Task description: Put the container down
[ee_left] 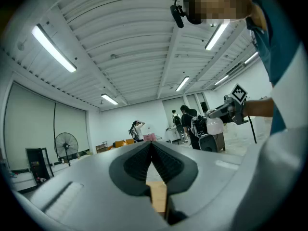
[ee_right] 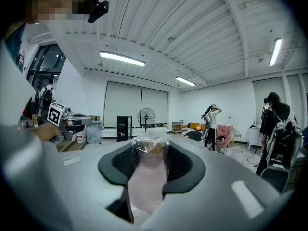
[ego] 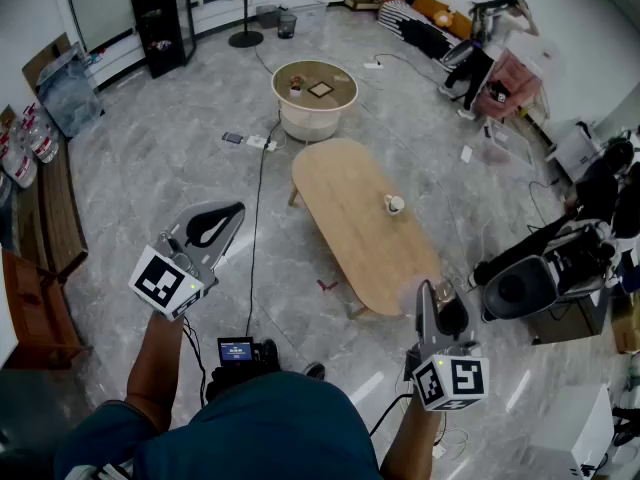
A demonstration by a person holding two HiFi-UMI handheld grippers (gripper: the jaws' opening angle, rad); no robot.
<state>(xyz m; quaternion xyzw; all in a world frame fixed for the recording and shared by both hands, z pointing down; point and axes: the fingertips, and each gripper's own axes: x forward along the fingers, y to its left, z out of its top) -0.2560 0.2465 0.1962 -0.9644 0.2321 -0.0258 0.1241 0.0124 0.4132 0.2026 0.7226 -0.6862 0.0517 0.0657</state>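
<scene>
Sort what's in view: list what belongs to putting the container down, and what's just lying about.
Job: container, clamped in right hand-held gripper; wooden table, the likely landing spot.
Lying about: small cup on that table; round white table; power strip; black cabinet; left hand-held gripper, shut and empty.

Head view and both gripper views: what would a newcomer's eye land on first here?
The right gripper at lower right, clamped on a clear, pinkish container topped with film. Next, the oval wooden table mid-floor with one small cup on it, and the left gripper raised at left, shut and empty.
</scene>
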